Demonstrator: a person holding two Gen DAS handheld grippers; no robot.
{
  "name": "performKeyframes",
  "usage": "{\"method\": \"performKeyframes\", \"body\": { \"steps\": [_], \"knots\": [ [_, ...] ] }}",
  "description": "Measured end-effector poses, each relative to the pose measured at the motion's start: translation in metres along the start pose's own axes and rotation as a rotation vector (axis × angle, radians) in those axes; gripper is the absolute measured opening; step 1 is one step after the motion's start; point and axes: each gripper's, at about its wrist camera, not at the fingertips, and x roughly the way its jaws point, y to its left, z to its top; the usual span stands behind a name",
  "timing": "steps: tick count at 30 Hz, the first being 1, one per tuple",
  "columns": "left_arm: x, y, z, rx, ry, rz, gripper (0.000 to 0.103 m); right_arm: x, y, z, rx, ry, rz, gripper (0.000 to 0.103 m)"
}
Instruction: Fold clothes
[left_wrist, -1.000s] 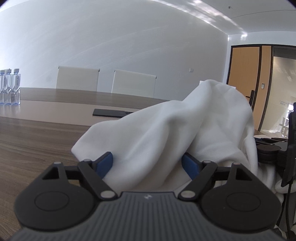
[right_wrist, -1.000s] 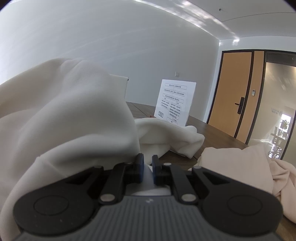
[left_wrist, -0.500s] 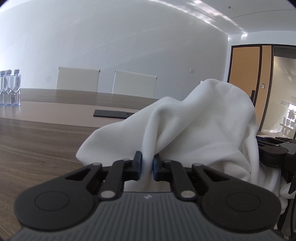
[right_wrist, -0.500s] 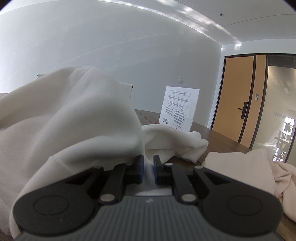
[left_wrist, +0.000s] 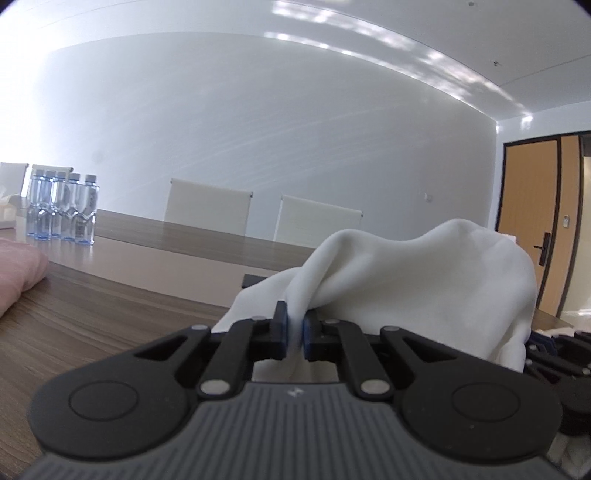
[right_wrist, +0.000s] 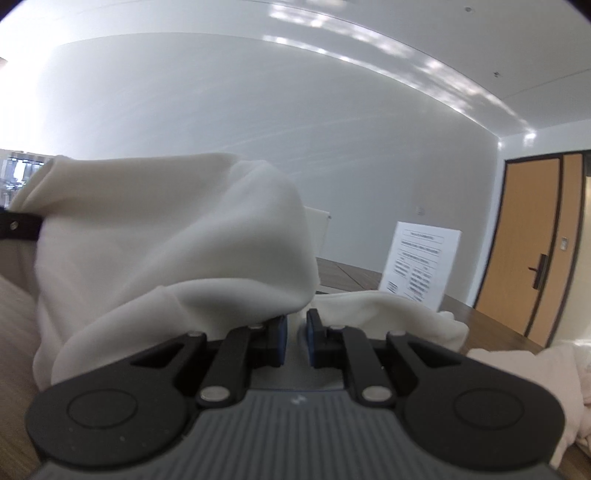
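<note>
Pinching a fold of the soft white fabric garment (left_wrist: 424, 280), the left gripper (left_wrist: 293, 328) has its blue-padded jaws nearly together with cloth squeezed between them. From that pinch the garment bulges up and to the right in a rumpled mound above the long brown wooden table (left_wrist: 110, 295); its long axis cannot be told. The right gripper (right_wrist: 295, 332) clamps another fold of the same garment (right_wrist: 166, 240), jaws narrowly parted around cloth, the bulk heaped left of it. Clear plastic water bottles (left_wrist: 61, 208) stand far left of the mound.
</note>
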Motion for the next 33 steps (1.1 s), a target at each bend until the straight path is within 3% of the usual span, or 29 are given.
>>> {"method": "performKeyframes", "body": {
  "steps": [4,6,9,11,16,19,22,24,27,29,31,33],
  "knots": [
    [-0.001,0.017,0.005,-0.075,-0.033,0.131,0.008,-0.021,0.010,-0.001,-0.046,-0.076,0.232,0.021],
    [0.004,0.025,0.009,-0.099,-0.015,0.186,0.007,-0.030,0.016,-0.003,-0.078,-0.110,0.323,0.035],
    [0.014,0.035,0.012,-0.123,0.041,0.242,0.007,-0.041,0.019,-0.003,-0.096,-0.136,0.445,0.046],
    [0.017,0.036,0.010,-0.139,0.074,0.253,0.007,-0.045,0.017,-0.002,-0.089,-0.132,0.519,0.051],
    [0.007,0.030,0.008,-0.127,0.063,0.260,0.007,-0.059,0.026,-0.002,-0.156,-0.098,0.670,0.061],
    [0.007,0.034,0.013,-0.154,0.064,0.250,0.008,-0.068,0.040,-0.008,-0.251,-0.099,0.628,0.064],
    [0.006,0.037,0.015,-0.165,0.058,0.250,0.008,-0.072,0.045,-0.017,-0.338,-0.101,0.588,0.056],
    [0.005,0.037,0.015,-0.160,0.047,0.257,0.008,-0.071,0.042,-0.014,-0.318,-0.109,0.534,0.011],
    [0.000,0.036,0.017,-0.167,0.019,0.251,0.008,-0.070,0.036,-0.007,-0.277,-0.121,0.448,0.006],
    [-0.005,0.036,0.019,-0.176,-0.006,0.234,0.008,-0.072,0.023,0.005,-0.210,-0.164,0.320,0.004],
    [-0.007,0.035,0.021,-0.171,-0.031,0.190,0.008,-0.075,0.001,0.023,-0.102,-0.212,0.139,0.001],
    [-0.009,0.033,0.022,-0.166,-0.052,0.134,0.007,-0.069,-0.027,0.038,0.014,-0.206,-0.003,0.001]
  ]
}}
